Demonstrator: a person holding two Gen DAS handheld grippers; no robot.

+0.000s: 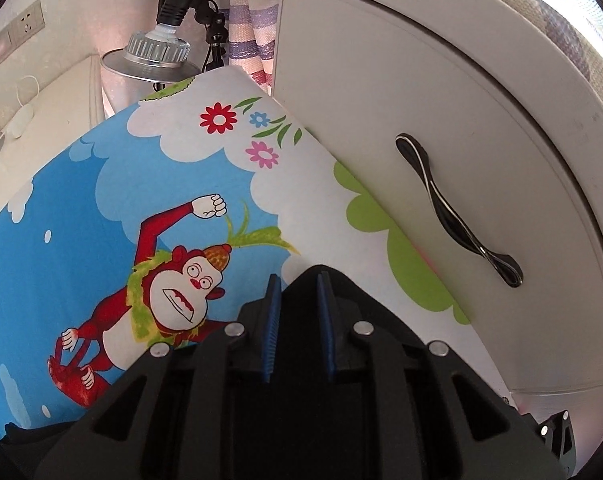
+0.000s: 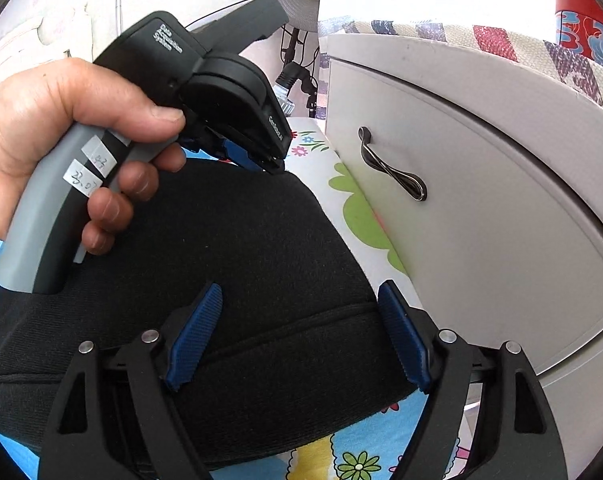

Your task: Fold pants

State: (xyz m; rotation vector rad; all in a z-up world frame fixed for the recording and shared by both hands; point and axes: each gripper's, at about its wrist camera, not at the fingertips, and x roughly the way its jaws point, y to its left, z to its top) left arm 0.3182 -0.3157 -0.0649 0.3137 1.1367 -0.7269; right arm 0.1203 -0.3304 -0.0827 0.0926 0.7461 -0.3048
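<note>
Left gripper (image 1: 299, 280) clamps one black pants (image 2: 229, 264) fold; right gripper (image 2: 301, 312) spread; white cabinet (image 2: 481, 208) at right.

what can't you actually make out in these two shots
- Pants: the right wrist view shows one black folded part; legs and waistband are cut off by the frame edge and hidden by both grippers.
- Left hand-held gripper: whether it pinches cloth; black fabric peaks between its nearly closed fingers, but the contact is hidden.
- Handle labels: handwriting too small to read.
- Right hand-held gripper: open over the pants; whether it touches them is unclear.
</note>
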